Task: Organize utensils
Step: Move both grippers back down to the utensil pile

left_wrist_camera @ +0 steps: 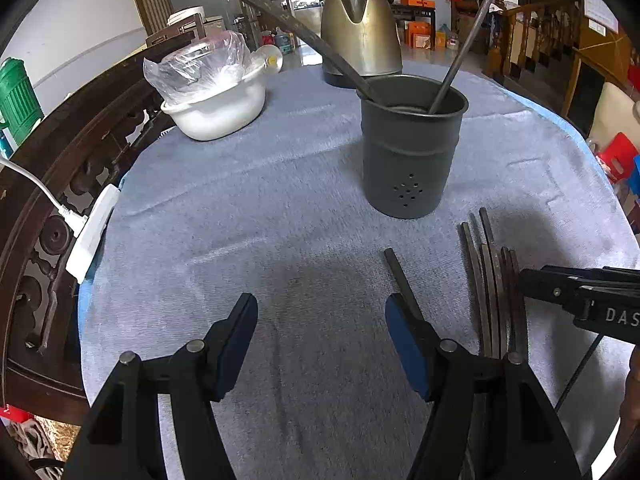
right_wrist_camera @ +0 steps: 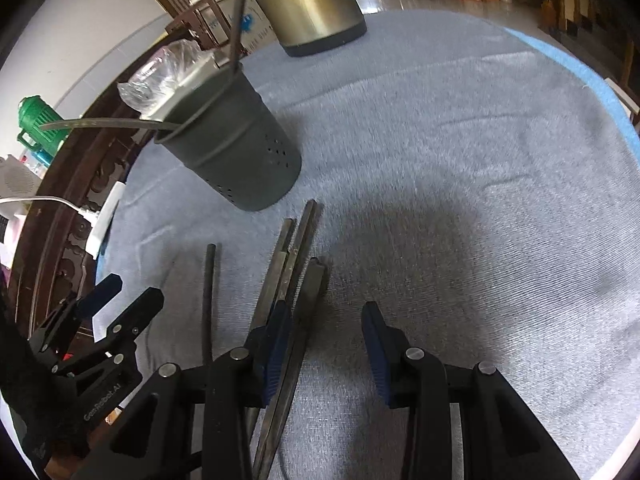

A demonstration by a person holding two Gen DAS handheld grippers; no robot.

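A dark grey perforated utensil cup (left_wrist_camera: 412,148) stands on the grey-blue cloth with two long dark utensil handles (left_wrist_camera: 280,20) leaning out of it; it also shows in the right wrist view (right_wrist_camera: 240,140). Several dark utensils (left_wrist_camera: 492,288) lie bunched on the cloth in front of the cup, and one single utensil (left_wrist_camera: 400,276) lies apart to their left. My left gripper (left_wrist_camera: 320,344) is open and empty, low over the cloth, its right finger beside the single utensil. My right gripper (right_wrist_camera: 324,344) is open over the bunch of utensils (right_wrist_camera: 292,272), its left finger resting over them.
A brass-coloured kettle (left_wrist_camera: 360,28) stands behind the cup. A white bowl (left_wrist_camera: 216,112) covered with plastic film sits at the back left. A white power strip (left_wrist_camera: 92,228) hangs at the table's left edge by a dark wooden railing. The cloth's blue edge (right_wrist_camera: 600,92) curves on the right.
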